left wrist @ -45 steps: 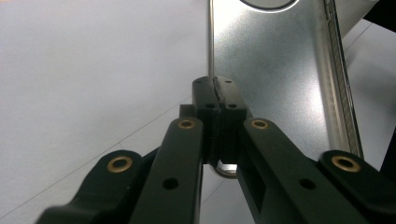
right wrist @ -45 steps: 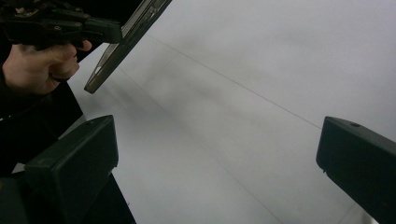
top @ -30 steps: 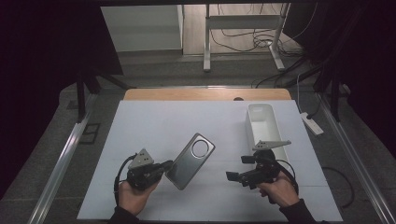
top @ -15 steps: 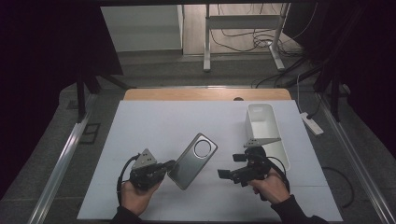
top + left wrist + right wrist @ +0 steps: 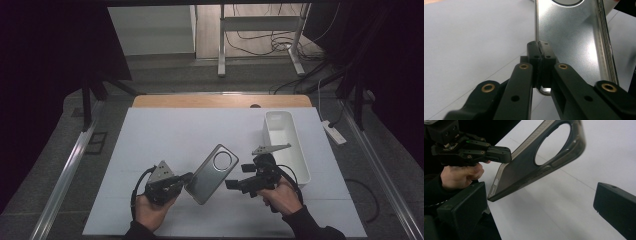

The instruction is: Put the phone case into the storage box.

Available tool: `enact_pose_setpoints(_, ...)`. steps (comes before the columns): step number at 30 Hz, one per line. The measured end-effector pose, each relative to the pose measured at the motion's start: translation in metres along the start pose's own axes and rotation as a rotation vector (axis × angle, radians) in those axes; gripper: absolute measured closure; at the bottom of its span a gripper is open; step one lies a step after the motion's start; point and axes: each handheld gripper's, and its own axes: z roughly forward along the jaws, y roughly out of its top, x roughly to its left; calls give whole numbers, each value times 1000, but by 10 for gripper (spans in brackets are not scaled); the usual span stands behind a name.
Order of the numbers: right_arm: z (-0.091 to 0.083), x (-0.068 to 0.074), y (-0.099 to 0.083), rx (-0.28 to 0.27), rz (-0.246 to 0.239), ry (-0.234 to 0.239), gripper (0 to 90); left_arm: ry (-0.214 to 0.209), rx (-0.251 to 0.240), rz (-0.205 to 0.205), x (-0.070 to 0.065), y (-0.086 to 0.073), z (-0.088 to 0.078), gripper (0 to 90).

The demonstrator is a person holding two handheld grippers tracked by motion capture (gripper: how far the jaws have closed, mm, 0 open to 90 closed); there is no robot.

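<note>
While the left gripper (image 5: 186, 178) pinches one edge of the phone case (image 5: 211, 173), jaws closed tight on its rim, the case hangs tilted above the white counter (image 5: 165, 135), clear of it. Right gripper (image 5: 231, 184) sits just beside the far edge, jaws wide apart, empty; likely lining up for a handover. White bin (image 5: 283, 140) stands near, right side.

The far and left parts of the worktop (image 5: 165, 130) lie bare, open to passage. On the right the white bin (image 5: 285, 140) stands in the way. Between the two grippers the tilted phone case (image 5: 212, 172) blocks the near middle
</note>
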Motion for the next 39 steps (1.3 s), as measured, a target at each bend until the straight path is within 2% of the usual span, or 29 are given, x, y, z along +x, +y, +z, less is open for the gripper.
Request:
enact_pose_setpoints(17,19,4,9,26,52,35,4,-15,-9,-2,-4,1,2,888)
enact_pose_setpoints(26,25,4,12,26,60,22,11,-19,-11,1,-5,2,2,888)
enact_pose_setpoints(32,28,4,13,40,47,9,103,-22,-16,3,-6,2,2,888)
enact_pose_setpoints(39,31,1,14,41,81,31,238,-19,-24,5,-6,2,2,888)
